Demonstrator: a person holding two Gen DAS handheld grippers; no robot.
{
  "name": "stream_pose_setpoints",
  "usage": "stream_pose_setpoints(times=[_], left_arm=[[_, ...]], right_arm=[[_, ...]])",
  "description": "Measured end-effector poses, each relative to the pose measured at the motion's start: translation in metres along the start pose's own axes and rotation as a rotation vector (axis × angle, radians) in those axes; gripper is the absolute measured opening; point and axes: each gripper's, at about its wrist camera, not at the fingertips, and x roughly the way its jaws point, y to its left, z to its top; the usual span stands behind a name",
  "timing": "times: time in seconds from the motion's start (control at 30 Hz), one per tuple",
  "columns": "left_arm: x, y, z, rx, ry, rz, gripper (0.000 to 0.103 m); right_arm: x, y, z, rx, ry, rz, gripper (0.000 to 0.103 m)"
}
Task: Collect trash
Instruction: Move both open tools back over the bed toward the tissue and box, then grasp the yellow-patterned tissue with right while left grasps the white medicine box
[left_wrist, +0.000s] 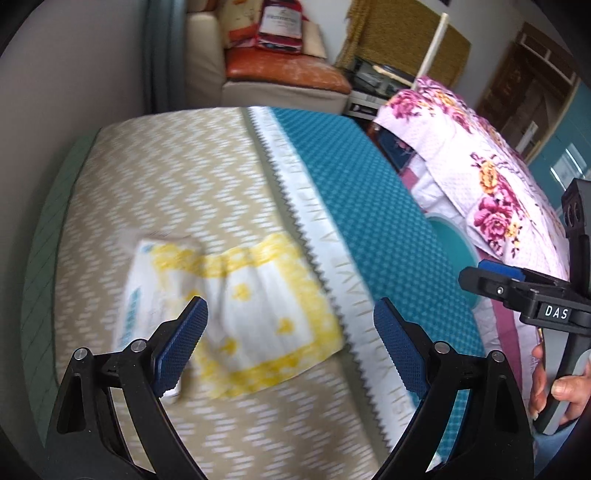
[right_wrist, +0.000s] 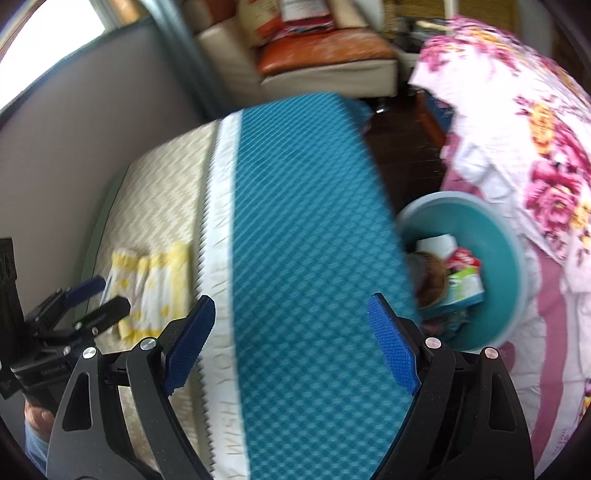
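A crumpled white and yellow wrapper (left_wrist: 236, 306) lies on the beige zigzag half of a table cloth (left_wrist: 155, 184). My left gripper (left_wrist: 291, 332) hovers just above it, open, with nothing between its pads. In the right wrist view the wrapper (right_wrist: 155, 284) sits left of my open, empty right gripper (right_wrist: 293, 339), which hangs over the teal half of the cloth (right_wrist: 306, 221). A teal bin (right_wrist: 513, 258) stands on the right, below the table edge, with cartons and packets (right_wrist: 461, 280) inside. Each gripper shows in the other's view: the right gripper (left_wrist: 480, 273) and the left gripper (right_wrist: 99, 299).
A floral blanket (left_wrist: 480, 158) is draped on the right, beside the bin. A cream sofa with an orange cushion (left_wrist: 288, 70) stands beyond the table. A grey wall (right_wrist: 92, 129) borders the table's left side. Dark floor (right_wrist: 406, 155) shows between table and blanket.
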Motion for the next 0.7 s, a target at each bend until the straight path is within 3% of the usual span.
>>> stream_pose_setpoints(times=[0.37,0.7], left_arm=[[-0.018,0.105,-0.035,-0.166,0.007,0.065,0.092],[-0.017,0.156,-0.040,-0.270,-0.005,0.064,0.092]], right_arm=[[0.068,0.089,0.001,-0.144,0.140,0.100,0.081],[0.111,0.127,0.000,-0.140,0.176,0.108,0.081]])
